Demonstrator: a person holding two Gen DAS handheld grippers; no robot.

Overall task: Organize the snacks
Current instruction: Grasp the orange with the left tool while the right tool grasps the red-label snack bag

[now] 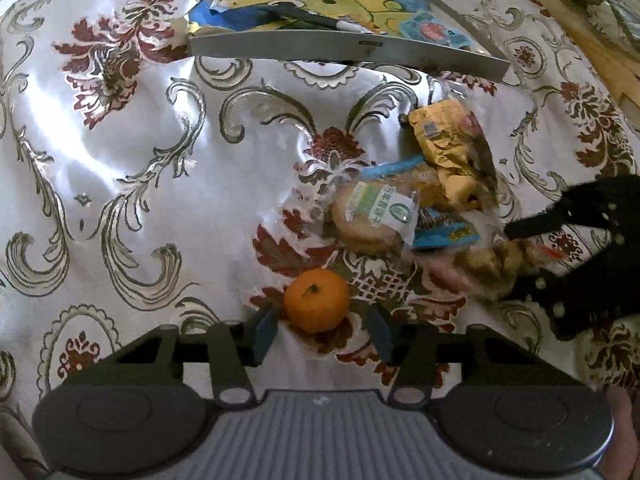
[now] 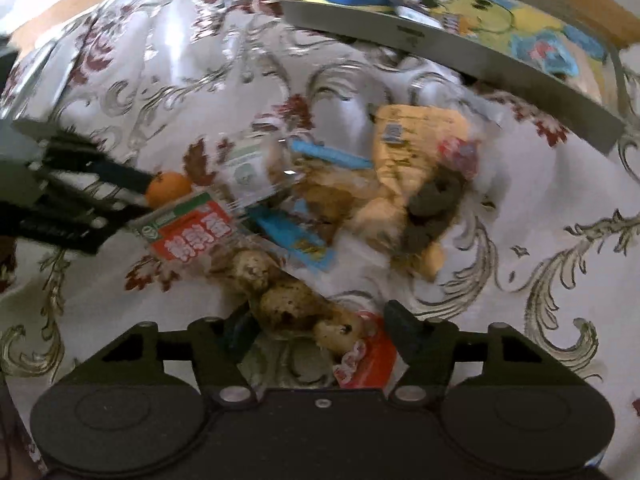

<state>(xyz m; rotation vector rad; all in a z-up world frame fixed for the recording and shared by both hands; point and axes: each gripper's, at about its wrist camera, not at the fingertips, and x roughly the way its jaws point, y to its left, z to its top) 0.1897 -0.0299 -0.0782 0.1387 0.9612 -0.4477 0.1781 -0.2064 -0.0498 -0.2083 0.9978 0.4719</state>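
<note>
A: Where is the bread packet (image 2: 296, 304) found, and how is it laid?

B: It is seen on the patterned cloth (image 2: 520, 200), between the spread jaws of the right gripper (image 2: 320, 320); its long axis runs diagonally from the red label at upper left towards the near right finger.

A: And the left gripper (image 1: 318, 330)?

B: Its jaws are held apart around the orange (image 1: 317, 300), the left pad touching or nearly so, the stem turned upward.

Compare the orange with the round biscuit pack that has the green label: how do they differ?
The orange is bare fruit, while the biscuit pack is wrapped in clear plastic. The orange lies apart from the snack pile, whereas the biscuit pack rests against other packets. The orange sits between the open fingers of the left hand-held gripper; the biscuit pack lies beyond them. Both are roundish and rest on the patterned tablecloth.
</note>
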